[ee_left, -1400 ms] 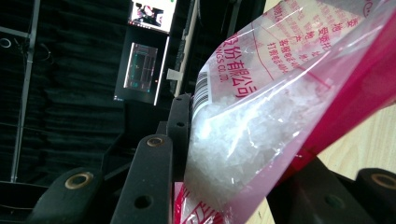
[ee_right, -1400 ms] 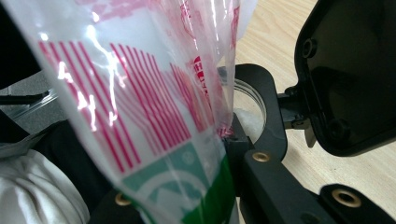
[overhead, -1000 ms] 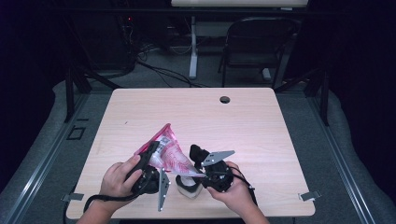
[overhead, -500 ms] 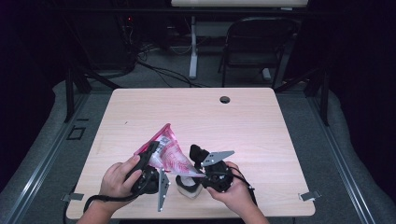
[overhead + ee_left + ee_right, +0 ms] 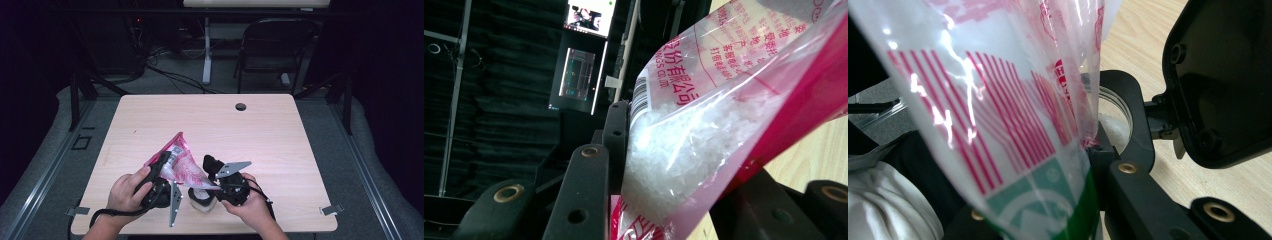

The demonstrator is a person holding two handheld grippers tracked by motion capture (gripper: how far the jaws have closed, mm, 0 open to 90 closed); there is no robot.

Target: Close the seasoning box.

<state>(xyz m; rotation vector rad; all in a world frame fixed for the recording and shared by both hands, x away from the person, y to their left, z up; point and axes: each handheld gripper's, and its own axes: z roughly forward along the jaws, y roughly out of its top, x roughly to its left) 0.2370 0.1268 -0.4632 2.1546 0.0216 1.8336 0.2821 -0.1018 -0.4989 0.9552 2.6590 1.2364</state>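
Item: pink-and-clear plastic bag (image 5: pixel 179 162) of white crystals, held tilted above the near edge of the wooden table (image 5: pixel 280 135), its low corner over a small clear jar (image 5: pixel 202 200).
Left gripper (image 5: pixel 159 172): jaws clamped on the bag's upper body, crystals bulging between them in the left gripper view (image 5: pixel 684 150).
Right gripper (image 5: pixel 216 186): jaws set around the jar (image 5: pixel 1118 125); whether they press it cannot be told; the bag hangs just in front
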